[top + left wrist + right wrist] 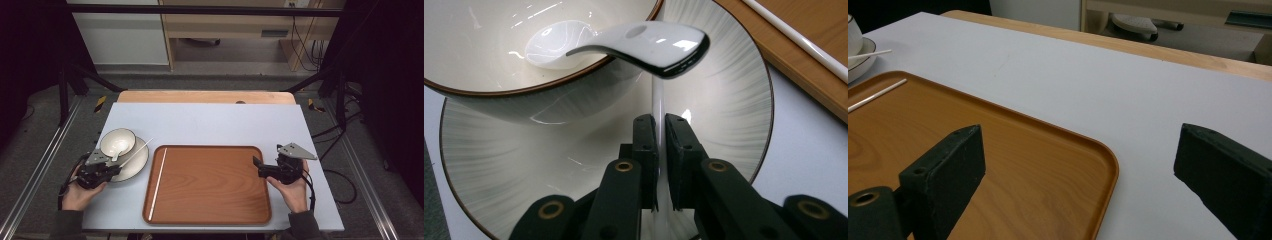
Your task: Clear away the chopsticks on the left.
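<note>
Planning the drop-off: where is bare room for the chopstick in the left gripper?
Most of the wooden tray, right of the chopstick already on it, is bare; so is the table behind it. Crowded around the plate and bowl.

grey floor (40, 130) surrounds the table (210, 122); a wooden desk (240, 25) stands behind.
</note>
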{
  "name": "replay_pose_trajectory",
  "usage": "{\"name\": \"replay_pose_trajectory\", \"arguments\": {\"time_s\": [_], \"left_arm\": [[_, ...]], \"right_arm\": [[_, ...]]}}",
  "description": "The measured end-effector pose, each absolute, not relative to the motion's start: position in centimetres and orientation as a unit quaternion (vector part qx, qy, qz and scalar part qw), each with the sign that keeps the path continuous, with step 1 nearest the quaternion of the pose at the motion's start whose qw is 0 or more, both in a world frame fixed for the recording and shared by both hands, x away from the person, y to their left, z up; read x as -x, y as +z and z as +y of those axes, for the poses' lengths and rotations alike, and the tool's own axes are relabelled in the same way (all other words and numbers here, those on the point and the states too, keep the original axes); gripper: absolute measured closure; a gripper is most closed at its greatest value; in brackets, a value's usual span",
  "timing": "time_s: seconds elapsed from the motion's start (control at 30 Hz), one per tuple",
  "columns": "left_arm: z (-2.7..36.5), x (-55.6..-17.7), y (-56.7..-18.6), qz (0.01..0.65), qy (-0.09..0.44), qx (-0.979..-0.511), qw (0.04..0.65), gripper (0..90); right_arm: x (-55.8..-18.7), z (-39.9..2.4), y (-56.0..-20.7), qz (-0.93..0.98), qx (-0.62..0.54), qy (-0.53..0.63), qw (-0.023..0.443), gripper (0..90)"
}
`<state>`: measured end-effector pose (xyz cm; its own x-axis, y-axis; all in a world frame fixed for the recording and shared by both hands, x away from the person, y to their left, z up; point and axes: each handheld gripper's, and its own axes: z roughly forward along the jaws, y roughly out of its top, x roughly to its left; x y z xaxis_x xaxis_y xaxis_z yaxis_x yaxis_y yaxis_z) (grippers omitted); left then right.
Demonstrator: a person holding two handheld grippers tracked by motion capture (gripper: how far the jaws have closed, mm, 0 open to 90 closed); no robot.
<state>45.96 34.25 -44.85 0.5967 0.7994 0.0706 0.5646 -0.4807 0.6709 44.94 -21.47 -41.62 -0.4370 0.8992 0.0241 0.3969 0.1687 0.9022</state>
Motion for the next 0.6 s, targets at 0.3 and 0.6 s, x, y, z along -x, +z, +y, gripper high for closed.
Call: {"name": "replay_pose_trajectory", "arguments": {"time_s": [0.3, 0.6], "left_arm": [[33.1, -45.0, -43.9, 0.409, 0.209, -0.827, 0.324, 83.9], [31.6, -43.8, -43.0, 0.429, 0.21, -0.806, 0.349, 83.9]], "right_arm": [[-44.8, -21.7, -41.5, 0.71, -0.456, 0.46, 0.275, 6.2], [-44.9, -21.7, -41.5, 0.71, -0.458, 0.457, 0.278, 5.6]]}}
